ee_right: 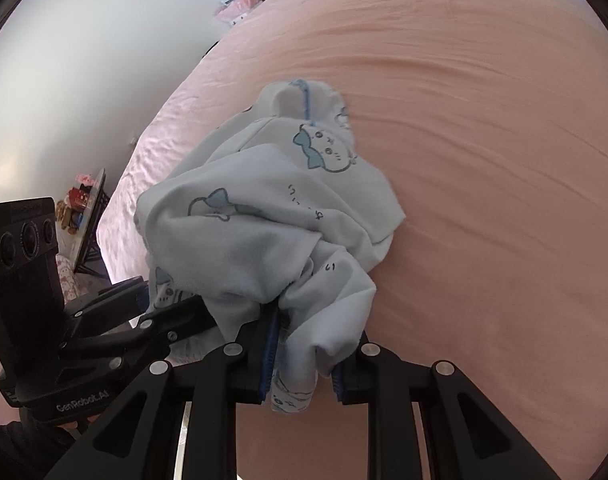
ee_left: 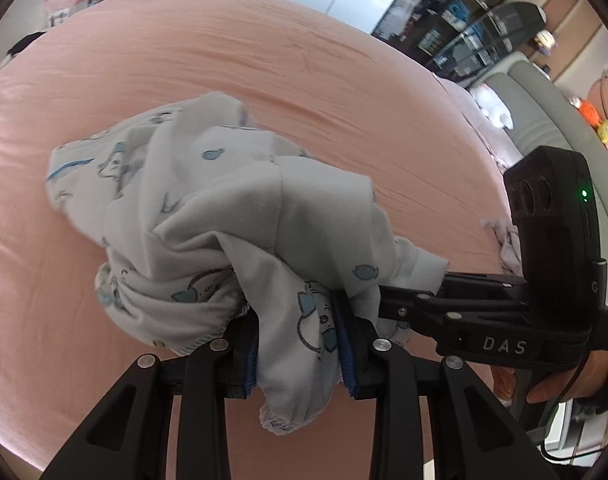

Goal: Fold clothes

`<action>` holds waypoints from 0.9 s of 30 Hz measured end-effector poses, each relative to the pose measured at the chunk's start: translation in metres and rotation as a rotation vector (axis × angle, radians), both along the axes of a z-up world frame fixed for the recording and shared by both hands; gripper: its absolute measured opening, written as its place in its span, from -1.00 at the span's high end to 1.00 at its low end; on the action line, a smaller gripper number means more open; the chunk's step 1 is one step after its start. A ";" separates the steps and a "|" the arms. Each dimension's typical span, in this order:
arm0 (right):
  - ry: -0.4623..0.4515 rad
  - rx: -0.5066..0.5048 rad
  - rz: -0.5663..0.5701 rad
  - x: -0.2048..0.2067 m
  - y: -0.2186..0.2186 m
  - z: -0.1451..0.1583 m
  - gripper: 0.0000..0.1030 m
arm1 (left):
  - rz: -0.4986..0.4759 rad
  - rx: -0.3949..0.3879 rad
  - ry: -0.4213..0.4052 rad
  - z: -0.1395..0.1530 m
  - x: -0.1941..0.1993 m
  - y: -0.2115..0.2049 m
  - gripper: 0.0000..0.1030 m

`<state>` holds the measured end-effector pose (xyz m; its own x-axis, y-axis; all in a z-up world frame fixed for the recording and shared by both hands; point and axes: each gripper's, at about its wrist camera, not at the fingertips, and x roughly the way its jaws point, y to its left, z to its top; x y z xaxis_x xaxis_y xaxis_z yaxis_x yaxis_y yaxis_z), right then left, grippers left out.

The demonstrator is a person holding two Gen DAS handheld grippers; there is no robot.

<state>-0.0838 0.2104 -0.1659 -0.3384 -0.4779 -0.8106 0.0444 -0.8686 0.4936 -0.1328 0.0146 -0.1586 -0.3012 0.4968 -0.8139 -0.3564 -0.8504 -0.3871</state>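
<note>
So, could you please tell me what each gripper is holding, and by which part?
Both hold the same white cartoon-print garment. The left gripper pinches a bunched fold near its stitched hem; the right gripper pinches another bunched fold. Which parts exactly cannot be told.

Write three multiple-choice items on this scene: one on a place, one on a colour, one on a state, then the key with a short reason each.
1. Where is the garment?
A. Bunched over the pink sheet
B. In a drawer
C. On the floor

2. What colour are the cartoon prints on it?
A. Red
B. Blue
C. Green

3. What are the claws doing?
A. Both open, clear of the cloth
B. Only the left grips
C. Both pinch the cloth

Key:
1 A, the sheet lies all round the crumpled cloth in both views.
2 B, blue bows on white fabric.
3 C, the left claw and the right claw each have fabric pressed between the pads.
</note>
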 end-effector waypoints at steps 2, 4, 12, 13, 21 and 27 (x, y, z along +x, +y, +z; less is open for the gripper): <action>-0.003 0.002 -0.019 0.002 0.010 0.000 0.59 | -0.028 0.003 -0.007 0.000 0.000 0.010 0.46; -0.005 0.006 -0.038 0.005 0.020 0.001 0.59 | -0.052 0.001 -0.012 -0.002 0.002 0.018 0.46; -0.030 0.004 -0.091 0.013 0.057 0.006 0.59 | -0.062 0.027 -0.045 -0.003 0.001 0.041 0.47; -0.032 -0.004 -0.096 0.014 0.059 0.007 0.59 | -0.064 0.035 -0.052 -0.002 0.000 0.043 0.47; -0.015 -0.014 -0.096 0.023 0.079 0.017 0.59 | -0.118 0.034 -0.047 0.005 0.006 0.064 0.46; -0.034 -0.008 -0.139 0.037 0.099 0.008 0.59 | -0.078 -0.057 -0.015 0.012 0.004 0.066 0.41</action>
